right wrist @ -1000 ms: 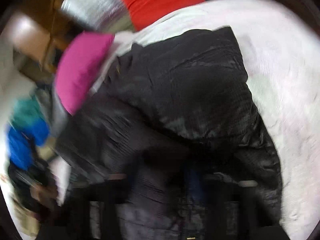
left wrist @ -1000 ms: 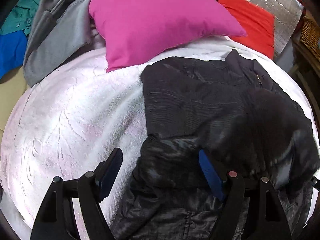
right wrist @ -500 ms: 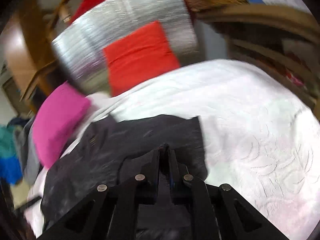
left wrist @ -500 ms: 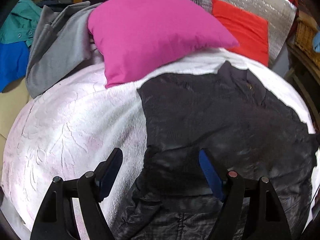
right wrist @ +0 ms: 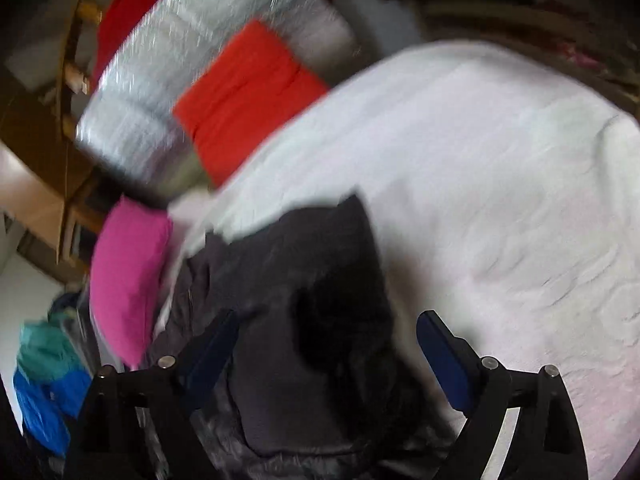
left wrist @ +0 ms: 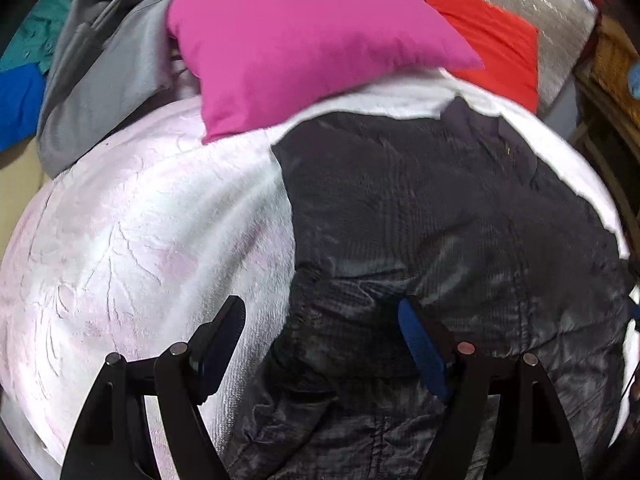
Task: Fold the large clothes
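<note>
A large black quilted jacket [left wrist: 440,220] lies spread on a white embossed bedspread [left wrist: 140,240], its collar toward the pillows. My left gripper [left wrist: 322,332] hangs open just above the jacket's near left edge, nothing between its blue pads. In the blurred right wrist view the jacket's [right wrist: 312,300] folded-over part lies below my right gripper [right wrist: 328,344]. Its jaws are opening wide, and the cloth sits loose between them without the pads pressing on it.
A magenta pillow [left wrist: 304,40] and a red cushion [left wrist: 492,40] against a silver quilted pad [left wrist: 552,4] lie at the bed's head. A grey garment [left wrist: 100,80] with teal and blue clothes [left wrist: 20,96] is piled far left. Wooden furniture [left wrist: 612,80] stands at the right.
My right gripper carried a jacket part across while shut on it, then its jaws sprang apart and let the cloth drop. The jacket now lies flatter. The left gripper stayed put and open.
</note>
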Available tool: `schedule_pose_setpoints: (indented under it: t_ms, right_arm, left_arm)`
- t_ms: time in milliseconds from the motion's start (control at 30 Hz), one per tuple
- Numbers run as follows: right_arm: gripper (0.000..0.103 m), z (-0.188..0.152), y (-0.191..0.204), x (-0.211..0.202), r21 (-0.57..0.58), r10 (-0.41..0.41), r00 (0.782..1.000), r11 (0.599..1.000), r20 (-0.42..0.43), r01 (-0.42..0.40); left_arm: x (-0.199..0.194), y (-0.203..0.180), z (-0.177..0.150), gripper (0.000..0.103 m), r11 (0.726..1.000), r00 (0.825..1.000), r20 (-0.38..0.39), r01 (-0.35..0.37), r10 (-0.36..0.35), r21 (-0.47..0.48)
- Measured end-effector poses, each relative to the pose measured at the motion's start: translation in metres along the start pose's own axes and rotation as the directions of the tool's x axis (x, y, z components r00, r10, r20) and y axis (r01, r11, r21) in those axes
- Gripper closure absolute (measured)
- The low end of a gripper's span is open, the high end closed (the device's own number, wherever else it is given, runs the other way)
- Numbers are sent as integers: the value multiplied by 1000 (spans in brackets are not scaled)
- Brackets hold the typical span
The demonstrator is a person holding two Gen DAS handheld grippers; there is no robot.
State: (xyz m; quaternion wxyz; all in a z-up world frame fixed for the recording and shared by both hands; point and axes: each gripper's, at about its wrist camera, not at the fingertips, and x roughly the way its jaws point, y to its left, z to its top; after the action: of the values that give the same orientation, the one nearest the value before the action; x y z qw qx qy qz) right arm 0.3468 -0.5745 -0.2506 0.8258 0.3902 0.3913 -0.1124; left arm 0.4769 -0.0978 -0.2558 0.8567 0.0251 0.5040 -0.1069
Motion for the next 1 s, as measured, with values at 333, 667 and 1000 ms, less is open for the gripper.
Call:
schedule_pose_setpoints:
  t_ms: [333,667,1000]
  right_arm:
    - [63,-23,54,-10,-242,-253,952,926,173,290]
    - [30,-19,39,-27,-147,-242,962,955,126,259]
    - [34,-26,78,-65,-255,-70,941,953,331,161]
  left_arm:
    - [-31,-22,-2,24,984,976,181,-140,118,110]
    - [-71,-34,-5,24,967,921,368,-201,131,157]
    - [-79,-40,-4,24,971,913,389,-193,125,141]
